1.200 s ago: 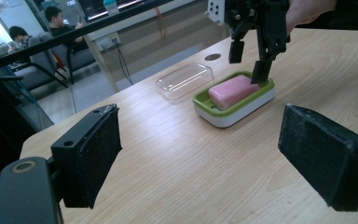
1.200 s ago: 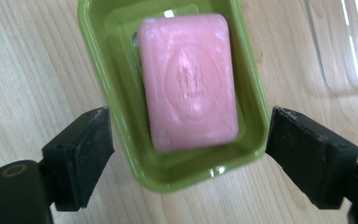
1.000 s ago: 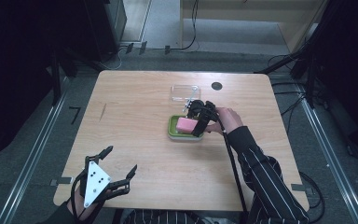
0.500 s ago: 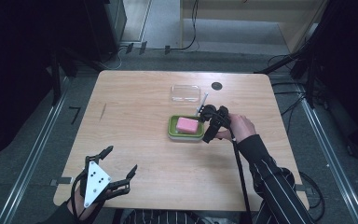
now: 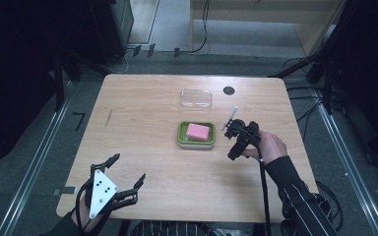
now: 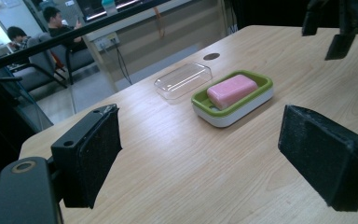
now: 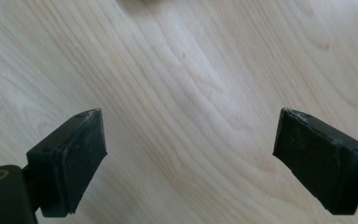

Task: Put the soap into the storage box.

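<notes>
Pale wood grain covers the desk (image 5: 152, 147), which stands on a grey floor with dark equipment around it. Near its middle a green soap dish (image 5: 196, 134) holds a pink soap bar (image 5: 198, 131), and a clear lid (image 5: 196, 98) lies just behind it. A second ago the right tool (image 5: 236, 142) was reaching over the dish; now it sits off to the dish's right above bare wood, its jaws spread apart and empty. At the desk's near left corner the left tool (image 5: 128, 184) has not moved, jaws likewise apart with nothing between them.
</notes>
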`<state>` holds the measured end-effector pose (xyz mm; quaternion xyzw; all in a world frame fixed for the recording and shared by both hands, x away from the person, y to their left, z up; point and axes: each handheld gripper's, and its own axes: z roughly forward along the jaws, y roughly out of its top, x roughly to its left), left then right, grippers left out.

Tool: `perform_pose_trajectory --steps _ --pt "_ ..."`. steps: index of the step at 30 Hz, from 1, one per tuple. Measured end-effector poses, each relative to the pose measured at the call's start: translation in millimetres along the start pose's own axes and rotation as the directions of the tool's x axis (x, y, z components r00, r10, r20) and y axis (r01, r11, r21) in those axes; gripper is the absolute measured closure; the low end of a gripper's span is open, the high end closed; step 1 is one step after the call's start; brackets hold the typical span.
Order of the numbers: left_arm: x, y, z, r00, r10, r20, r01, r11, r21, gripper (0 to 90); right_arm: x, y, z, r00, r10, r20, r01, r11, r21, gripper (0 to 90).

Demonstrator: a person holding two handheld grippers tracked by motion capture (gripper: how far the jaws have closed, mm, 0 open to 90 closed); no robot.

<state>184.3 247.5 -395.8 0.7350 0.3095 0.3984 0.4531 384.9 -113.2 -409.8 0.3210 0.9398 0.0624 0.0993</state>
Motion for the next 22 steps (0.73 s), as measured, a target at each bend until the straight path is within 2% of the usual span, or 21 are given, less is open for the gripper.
perform_pose_trajectory --steps 9,13,18,19,20,22 --pt "-0.4 0.5 0.5 1.0000 0.005 0.002 -0.005 1.0000 0.003 13.2 6.6 -31.1 7.3 0.9994 0.034 0.005 -0.034 0.9983 0.046 9.6" --pt "-0.6 0.6 0.6 1.0000 0.003 0.003 -0.003 1.0000 0.001 13.3 10.5 -41.4 12.3 0.9994 0.035 0.006 -0.035 0.9973 0.065 10.0" --pt "-0.6 0.6 0.4 1.0000 0.004 0.001 -0.004 1.0000 -0.002 13.3 16.7 -47.8 18.8 0.9991 0.030 0.030 -0.033 0.9960 0.083 10.0" --pt "-0.6 0.7 0.5 1.0000 0.004 0.001 -0.004 1.0000 -0.002 13.2 18.7 -49.2 18.7 0.9988 0.031 0.037 -0.034 0.9977 0.059 10.0" --pt "-0.6 0.8 0.7 1.0000 0.006 0.001 -0.006 1.0000 -0.003 13.2 18.7 -49.2 18.7 0.9988 0.031 0.037 -0.034 0.9977 0.059 10.0" --pt "-0.9 1.1 1.3 1.0000 0.004 0.003 -0.004 1.0000 -0.003 13.3 19.8 -50.1 7.9 0.9988 0.021 0.043 -0.019 0.9991 -0.038 11.5"
